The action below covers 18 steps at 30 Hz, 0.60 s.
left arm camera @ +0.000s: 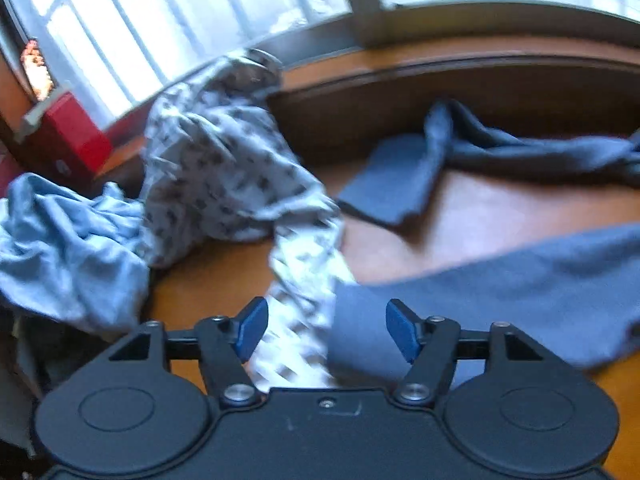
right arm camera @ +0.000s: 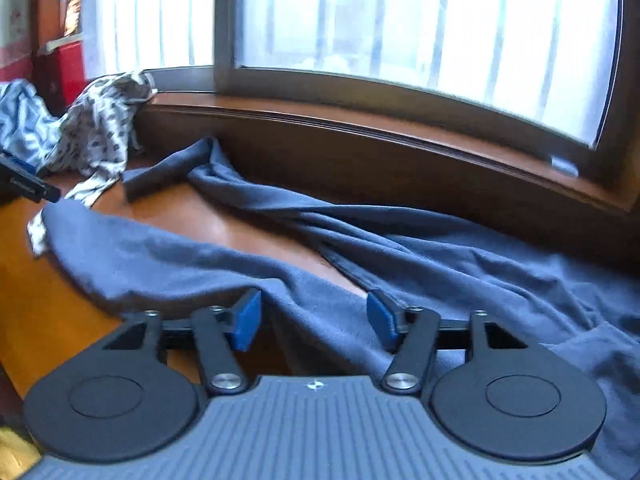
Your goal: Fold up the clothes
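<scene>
Daylight from a barred window falls on an orange-brown wooden counter [right arm camera: 36, 276] strewn with laundry. Your left claw [left arm camera: 327, 330] is released, hovering over a hem where a white garment with small dark print [left arm camera: 216, 168] meets a dark blue knit garment [right arm camera: 460, 264]. That blue garment lies spread and rumpled across the counter toward the sill. Your right claw [right arm camera: 313, 320] is released too, with blue cloth under it, not pinched. A pale blue crumpled cloth [left arm camera: 60, 240] sits at the left. Soft, light fabric probably sags, so take it at hems or corners.
</scene>
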Available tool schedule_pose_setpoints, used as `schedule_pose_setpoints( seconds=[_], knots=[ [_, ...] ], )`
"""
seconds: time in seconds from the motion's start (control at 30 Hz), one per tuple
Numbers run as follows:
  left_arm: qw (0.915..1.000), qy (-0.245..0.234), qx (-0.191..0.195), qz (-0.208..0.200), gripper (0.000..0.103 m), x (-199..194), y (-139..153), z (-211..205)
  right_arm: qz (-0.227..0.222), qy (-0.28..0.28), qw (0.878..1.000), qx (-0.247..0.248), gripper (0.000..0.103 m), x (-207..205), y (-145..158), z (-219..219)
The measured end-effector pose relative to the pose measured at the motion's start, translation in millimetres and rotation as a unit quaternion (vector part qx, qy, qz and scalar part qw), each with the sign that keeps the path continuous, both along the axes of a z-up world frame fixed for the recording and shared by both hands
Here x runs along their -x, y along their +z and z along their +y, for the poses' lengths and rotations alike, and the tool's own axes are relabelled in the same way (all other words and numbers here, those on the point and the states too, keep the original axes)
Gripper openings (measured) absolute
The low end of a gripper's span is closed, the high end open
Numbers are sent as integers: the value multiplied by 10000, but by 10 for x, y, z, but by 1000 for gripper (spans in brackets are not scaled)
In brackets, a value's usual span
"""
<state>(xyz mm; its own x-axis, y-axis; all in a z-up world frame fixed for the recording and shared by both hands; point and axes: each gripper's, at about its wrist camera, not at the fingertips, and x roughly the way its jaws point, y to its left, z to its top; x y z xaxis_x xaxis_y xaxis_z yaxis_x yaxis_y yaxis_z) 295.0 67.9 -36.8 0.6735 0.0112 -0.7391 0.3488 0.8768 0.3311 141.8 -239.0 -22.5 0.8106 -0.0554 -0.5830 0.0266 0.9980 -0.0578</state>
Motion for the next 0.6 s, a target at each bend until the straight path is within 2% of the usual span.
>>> schedule_pose_setpoints(
  seconds=[0.1, 0.27, 0.37, 0.47, 0.6],
  knots=[
    [9994, -336, 0, -36, 67, 233, -89, -94, 105, 236, 9993, 262, 62, 155, -50, 129],
    [9982, -586, -137, -12, 69, 452, -200, -352, 56, 901, 9939, 635, 61, 216, -189, 366],
    [9965, -773, -305, 7, 69, 570, -227, -461, -5, 1429, 9842, 1045, 61, 102, -266, 576],
    [9949, -903, -456, -26, 70, 684, -229, -501, 257, 1754, 9705, 1633, 61, -130, -327, 813],
    [9921, -990, -767, -92, 70, 819, -265, -523, 272, 2385, 9560, 1688, 60, -333, -384, 997]
  ],
)
